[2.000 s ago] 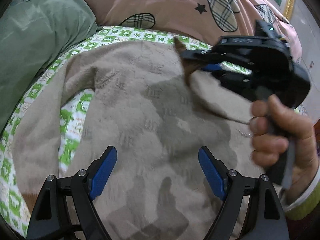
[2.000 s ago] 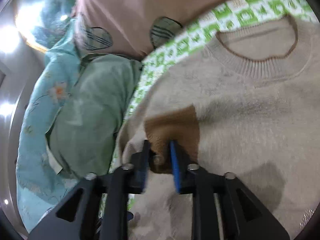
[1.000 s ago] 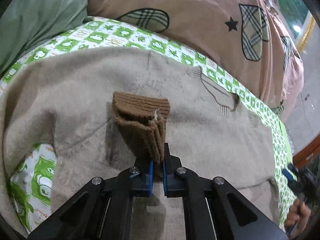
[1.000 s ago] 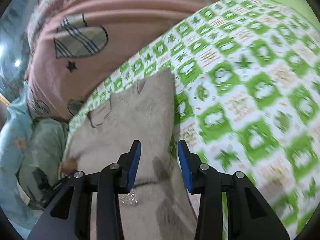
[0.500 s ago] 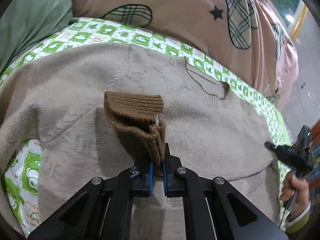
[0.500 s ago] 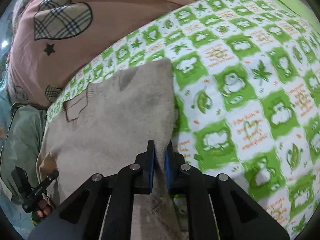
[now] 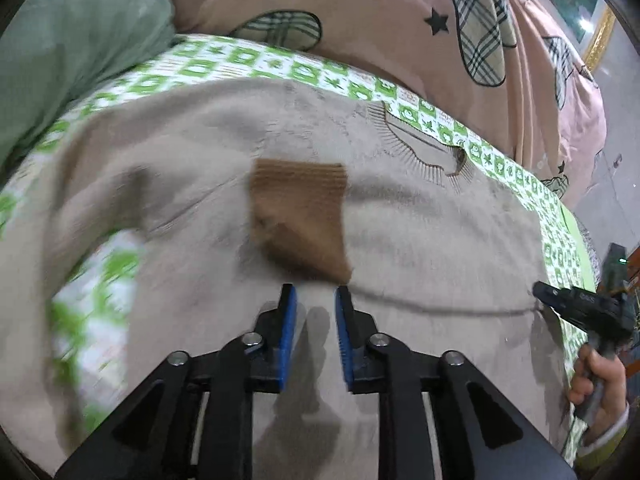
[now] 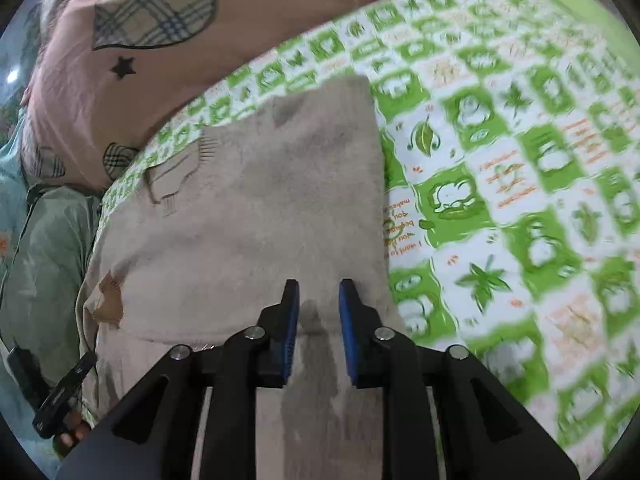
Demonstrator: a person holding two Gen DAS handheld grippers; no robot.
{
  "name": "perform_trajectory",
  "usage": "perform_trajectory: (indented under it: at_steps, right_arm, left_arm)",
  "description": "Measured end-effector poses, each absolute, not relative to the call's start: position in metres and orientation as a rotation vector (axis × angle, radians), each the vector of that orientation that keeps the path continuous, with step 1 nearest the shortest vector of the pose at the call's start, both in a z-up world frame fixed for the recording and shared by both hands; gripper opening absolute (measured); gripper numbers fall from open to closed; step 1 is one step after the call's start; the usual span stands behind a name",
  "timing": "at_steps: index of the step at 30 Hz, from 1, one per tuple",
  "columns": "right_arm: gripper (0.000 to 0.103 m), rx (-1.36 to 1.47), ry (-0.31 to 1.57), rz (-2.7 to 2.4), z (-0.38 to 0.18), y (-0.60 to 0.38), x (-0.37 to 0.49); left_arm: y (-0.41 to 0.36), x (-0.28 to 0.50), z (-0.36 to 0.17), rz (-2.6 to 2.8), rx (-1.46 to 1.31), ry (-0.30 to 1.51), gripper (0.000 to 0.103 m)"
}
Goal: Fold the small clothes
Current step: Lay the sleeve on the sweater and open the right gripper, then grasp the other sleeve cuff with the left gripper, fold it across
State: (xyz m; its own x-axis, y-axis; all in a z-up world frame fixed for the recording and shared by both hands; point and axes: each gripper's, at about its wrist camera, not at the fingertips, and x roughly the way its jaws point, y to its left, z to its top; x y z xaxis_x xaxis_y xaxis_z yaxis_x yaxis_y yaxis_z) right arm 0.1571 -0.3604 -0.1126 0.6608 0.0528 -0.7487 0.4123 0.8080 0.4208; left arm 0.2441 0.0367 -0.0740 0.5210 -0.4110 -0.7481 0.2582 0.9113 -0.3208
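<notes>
A beige knit sweater lies flat on the green-and-white patterned sheet. Its brown ribbed sleeve cuff rests folded over the body, just ahead of my left gripper, which is open and empty with a narrow gap. The neckline lies at the far right. In the right wrist view my right gripper is open and empty above the sweater's right edge. The right gripper also shows in the left wrist view, and the left gripper shows in the right wrist view.
A pink quilt with plaid hearts lies along the far side. A green pillow sits at the far left. Bare patterned sheet spreads to the right of the sweater.
Both grippers have opened. The left one let go of the brown cuff, which now lies on the sweater body. The right one let go of the sweater's edge.
</notes>
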Motion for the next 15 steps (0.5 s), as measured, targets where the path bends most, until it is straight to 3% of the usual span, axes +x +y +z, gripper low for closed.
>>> perform_trajectory:
  at_steps: [2,3,4,7,15]
  right_arm:
    - [0.065,0.615,0.796,-0.153,-0.099,-0.344,0.143]
    - [0.067,0.607,0.779,-0.133,-0.094,-0.337,0.137]
    - [0.068,0.591,0.758,-0.104,-0.088,-0.326,0.128]
    - [0.068,0.605,0.753,-0.013,-0.088,-0.303,0.116]
    - [0.068,0.622,0.833,0.097,-0.109,-0.253,0.104]
  left_arm:
    - [0.060,0.221,-0.063,-0.380,-0.188,0.913,0.039]
    - [0.074,0.206,-0.056,-0.358,-0.187,0.893,0.049]
    - [0.085,0.196,-0.052,-0.338,-0.184,0.881,0.060]
    - [0.126,0.160,-0.041,-0.251,-0.172,0.850,0.067]
    - [0.162,0.112,-0.063,-0.220,-0.011,0.957,0.068]
